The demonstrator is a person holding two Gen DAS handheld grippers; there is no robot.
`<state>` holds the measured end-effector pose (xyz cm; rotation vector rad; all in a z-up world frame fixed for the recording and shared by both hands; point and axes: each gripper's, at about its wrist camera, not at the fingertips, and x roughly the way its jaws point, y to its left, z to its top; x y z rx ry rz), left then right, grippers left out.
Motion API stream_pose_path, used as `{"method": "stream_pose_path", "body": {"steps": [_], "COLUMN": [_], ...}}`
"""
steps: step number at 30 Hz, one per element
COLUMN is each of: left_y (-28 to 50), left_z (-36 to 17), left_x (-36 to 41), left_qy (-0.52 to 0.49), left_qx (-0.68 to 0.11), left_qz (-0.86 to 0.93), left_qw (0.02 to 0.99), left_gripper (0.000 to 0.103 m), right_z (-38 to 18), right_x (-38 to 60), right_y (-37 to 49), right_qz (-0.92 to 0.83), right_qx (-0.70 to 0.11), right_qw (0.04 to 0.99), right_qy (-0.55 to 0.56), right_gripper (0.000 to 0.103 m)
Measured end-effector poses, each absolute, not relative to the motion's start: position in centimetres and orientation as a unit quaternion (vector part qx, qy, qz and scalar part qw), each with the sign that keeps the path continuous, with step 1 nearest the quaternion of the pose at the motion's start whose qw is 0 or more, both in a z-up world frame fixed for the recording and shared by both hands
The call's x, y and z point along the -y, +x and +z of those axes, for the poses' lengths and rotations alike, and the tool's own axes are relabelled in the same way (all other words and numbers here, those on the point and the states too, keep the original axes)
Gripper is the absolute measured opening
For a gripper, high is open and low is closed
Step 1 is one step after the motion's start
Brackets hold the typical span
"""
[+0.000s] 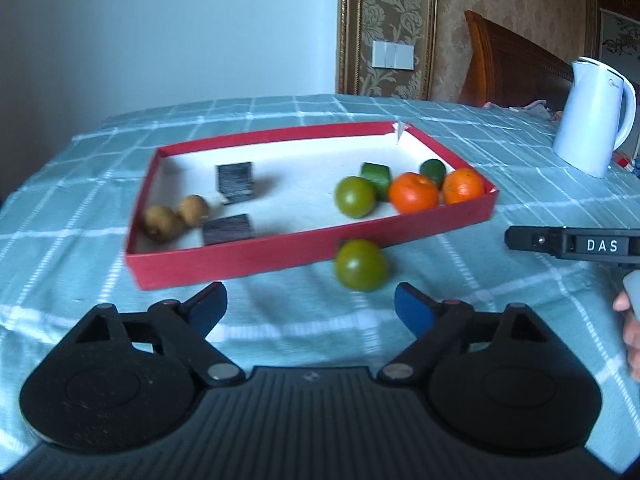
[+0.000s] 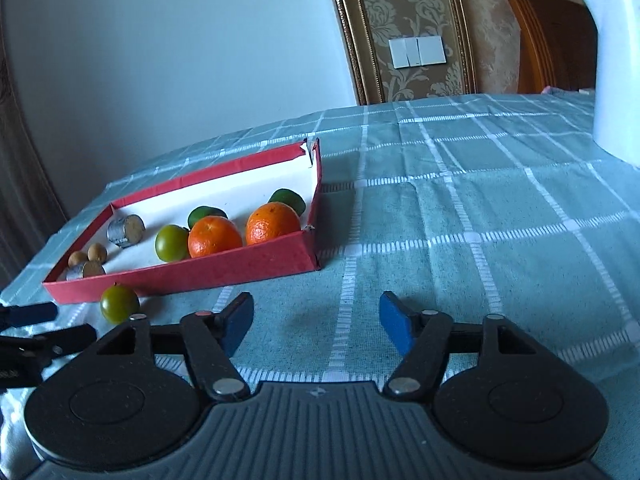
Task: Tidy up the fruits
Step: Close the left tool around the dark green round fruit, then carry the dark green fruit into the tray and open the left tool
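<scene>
Checked teal cloth is covering the bench (image 1: 500, 184), with a white kettle (image 1: 592, 116) standing toward its far right and a patterned wall panel behind. Sitting mid-bench is a red tray (image 1: 280, 256) already carrying two oranges (image 1: 414, 193), a green fruit, darker green pieces and two brown fruits at its left end. One loose green fruit (image 1: 361, 265) is lying on the cloth outside the tray, touching or just beside the near wall, toward that wall's right half. It is sitting just ahead of the left claw (image 1: 310, 306) and slightly right of its centre line; being round, it has no long axis to line up on. The left claw is gaping wide, pads touching nothing, nothing held. The right claw (image 2: 316, 324) is facing bare cloth off the tray's right end, the loose fruit lying well to its left, so the left hand is looking nearer. Its jaws are standing partly apart and gripping nothing.
</scene>
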<state>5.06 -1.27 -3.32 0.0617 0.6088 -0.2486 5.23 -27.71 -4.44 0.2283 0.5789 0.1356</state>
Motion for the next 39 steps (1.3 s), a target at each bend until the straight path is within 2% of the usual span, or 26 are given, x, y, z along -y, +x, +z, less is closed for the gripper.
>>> {"method": "stream_pose_path", "body": {"steps": [1,6,8,10,19,28,39], "left_y": [5.3,6.2,6.7,7.2,8.1,7.7,8.6], "left_z": [-3.4,-3.7,-3.9,-4.0,-4.3,-3.8,-0.5], "left_x": [1.6,2.9,3.4,3.8,4.4,4.3,3.4], "left_qy": [0.025,0.022,0.022,0.020,0.026,0.026,0.031], "left_qx": [-0.303,-0.304,-0.310,-0.316,-0.311,-0.313,-0.272], "left_qz": [-0.124,-0.127,-0.127,-0.130,-0.130,-0.143,-0.136], "left_qw": [0.944,0.944,0.942,0.940,0.941,0.939,0.952], "left_gripper": [0.082,0.076,0.060,0.052,0.034,0.031,0.031], "right_z": [-4.4,-4.4,-4.4,-4.4,-4.4,-4.4,-4.4], "right_x": [27.8,27.8,27.8,27.8,27.8,27.7,27.7], "right_y": [5.2,5.2,5.2,5.2,5.2,5.2,5.2], "right_qz": [0.067,0.067,0.068,0.067,0.066,0.068,0.067], "right_qx": [-0.284,-0.284,-0.284,-0.284,-0.284,-0.284,-0.284], "right_qw": [0.950,0.949,0.949,0.949,0.949,0.949,0.949], "right_qy": [0.114,0.117,0.117,0.117,0.118,0.117,0.117], "right_gripper": [0.071,0.071,0.071,0.072,0.072,0.073,0.073]}}
